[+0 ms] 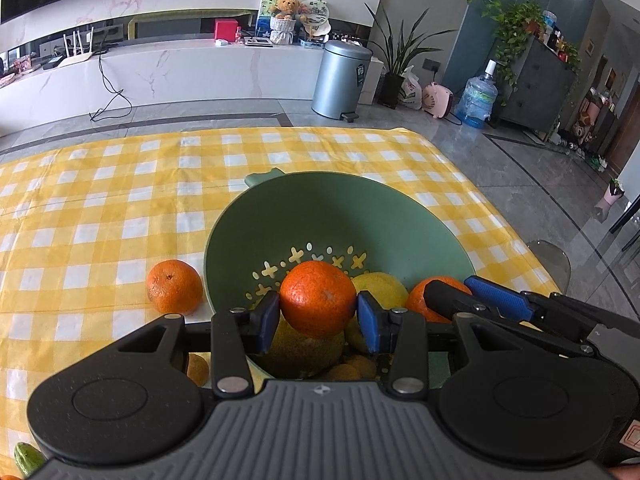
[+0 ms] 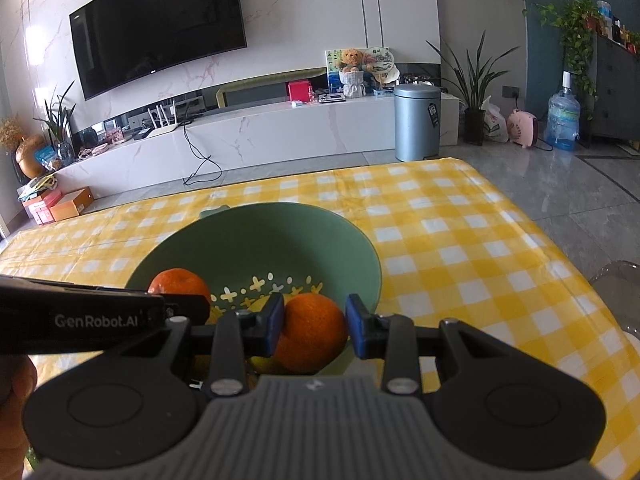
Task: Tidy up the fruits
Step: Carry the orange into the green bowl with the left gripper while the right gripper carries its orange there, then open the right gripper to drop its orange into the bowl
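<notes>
A green colander bowl (image 1: 340, 208) sits on the yellow checked tablecloth (image 1: 100, 200) and holds a yellow lemon (image 1: 386, 286), a large brownish fruit (image 1: 308, 350) and small brown fruits. My left gripper (image 1: 318, 314) is shut on an orange (image 1: 318, 300) over the bowl's near side. Beside it on the right, my right gripper (image 1: 456, 286) is shut on a second orange (image 1: 420, 300). In the right wrist view that gripper (image 2: 314, 320) clamps its orange (image 2: 312, 332) above the bowl (image 2: 280, 236), and the left gripper's finger (image 2: 188, 306) reaches in with its orange (image 2: 180, 282). A third orange (image 1: 174, 287) lies on the cloth left of the bowl.
A green cucumber (image 1: 28, 458) shows at the lower left corner. The table's right edge (image 2: 560, 240) drops to a grey tiled floor with a clear chair (image 1: 552, 260) beside it. A metal bin (image 1: 340, 76) and a white TV bench stand far behind.
</notes>
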A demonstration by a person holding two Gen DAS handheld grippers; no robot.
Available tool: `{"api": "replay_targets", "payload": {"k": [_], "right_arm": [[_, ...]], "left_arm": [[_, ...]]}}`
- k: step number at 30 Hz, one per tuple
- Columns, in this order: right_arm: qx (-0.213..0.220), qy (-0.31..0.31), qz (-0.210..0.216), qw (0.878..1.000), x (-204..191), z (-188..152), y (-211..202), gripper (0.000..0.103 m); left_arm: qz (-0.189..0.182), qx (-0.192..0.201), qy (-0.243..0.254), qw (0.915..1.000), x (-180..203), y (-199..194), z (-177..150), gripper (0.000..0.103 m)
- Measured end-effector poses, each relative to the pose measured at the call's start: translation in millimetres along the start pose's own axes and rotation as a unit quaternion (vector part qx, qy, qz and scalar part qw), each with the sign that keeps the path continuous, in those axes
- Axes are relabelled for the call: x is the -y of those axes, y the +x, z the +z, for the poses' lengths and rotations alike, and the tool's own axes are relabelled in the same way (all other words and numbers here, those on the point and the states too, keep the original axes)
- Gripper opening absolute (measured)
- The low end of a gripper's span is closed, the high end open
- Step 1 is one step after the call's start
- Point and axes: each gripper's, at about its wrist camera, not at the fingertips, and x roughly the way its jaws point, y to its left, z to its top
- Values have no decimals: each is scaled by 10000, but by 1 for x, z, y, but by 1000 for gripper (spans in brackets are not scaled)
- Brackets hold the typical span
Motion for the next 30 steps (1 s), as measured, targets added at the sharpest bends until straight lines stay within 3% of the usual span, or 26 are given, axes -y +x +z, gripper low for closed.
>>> {"api": "replay_targets", "payload": {"k": [17,24,30], "right_arm": [[164,103,21,9998,0,8,15,37],[190,171,54,9997,1,8,14,37],[205,88,99,9997,-1,6,14,38]], "left_arm": [[17,38,-227,9997,-16,13,17,48],[-8,26,-362,9993,-21,15,19,57],[-32,85,-359,9993,-23,6,17,57]]}}
